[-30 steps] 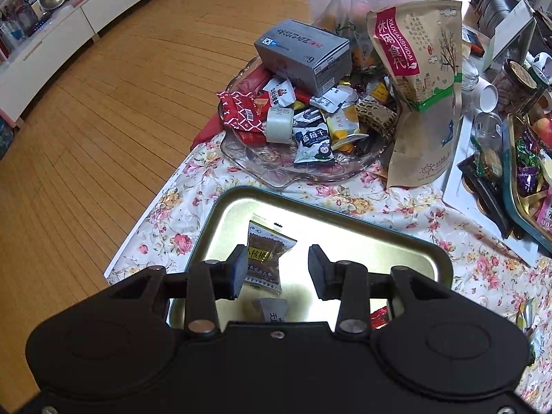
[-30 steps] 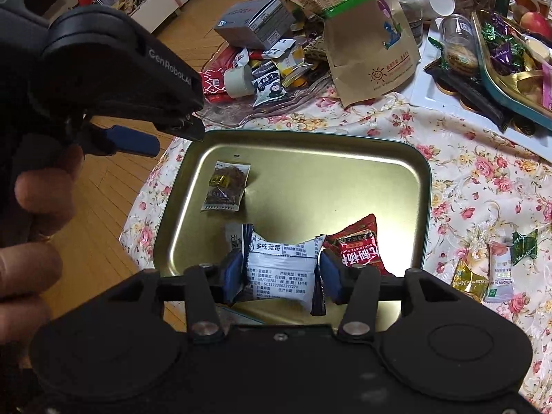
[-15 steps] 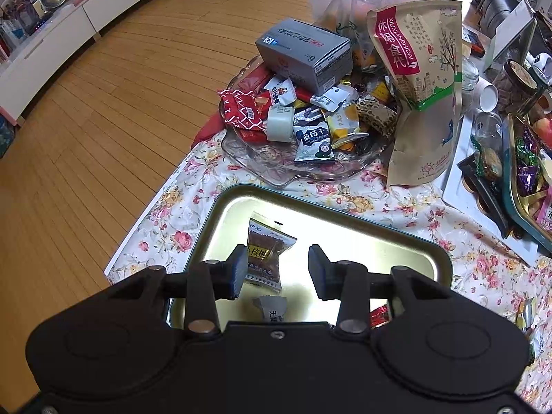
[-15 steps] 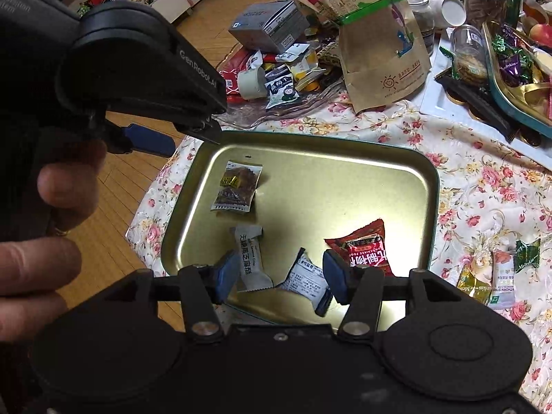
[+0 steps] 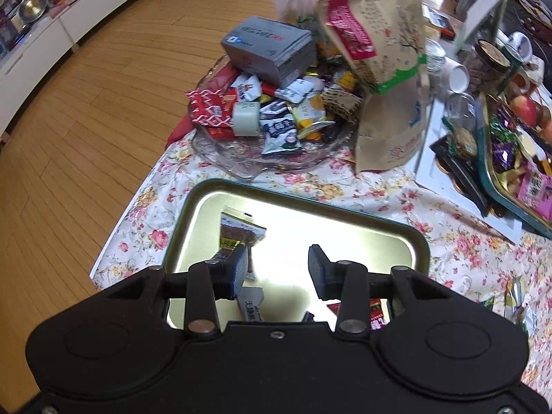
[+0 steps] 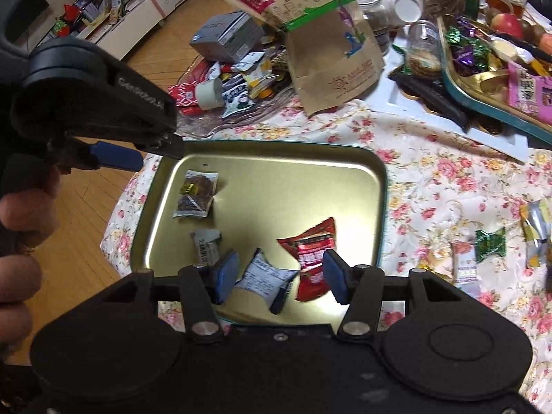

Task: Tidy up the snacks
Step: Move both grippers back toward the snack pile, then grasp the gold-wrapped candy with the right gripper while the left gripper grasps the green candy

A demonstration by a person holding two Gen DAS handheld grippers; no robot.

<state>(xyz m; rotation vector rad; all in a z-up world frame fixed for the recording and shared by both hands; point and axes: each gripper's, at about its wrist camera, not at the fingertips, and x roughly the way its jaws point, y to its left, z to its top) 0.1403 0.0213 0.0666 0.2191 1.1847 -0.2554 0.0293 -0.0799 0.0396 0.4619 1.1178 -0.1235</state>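
Over my gold tray (image 6: 345,172) the far right half is bare, so I have free room to pass there; four packets crowd its near and left part: the brown snack packet (image 6: 196,195), a grey-white candy (image 6: 205,246), a white packet (image 6: 264,276) and a red packet (image 6: 314,255). Beyond the tray the glass dish (image 5: 248,164) heaped with snacks and the leaning kraft bag (image 5: 386,79) block the way. My left gripper (image 6: 114,155) overhangs the tray's far left corner.

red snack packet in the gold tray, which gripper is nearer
Right. The right gripper hangs just above the red snack packet; the left gripper hovers toward the tray's opposite side.
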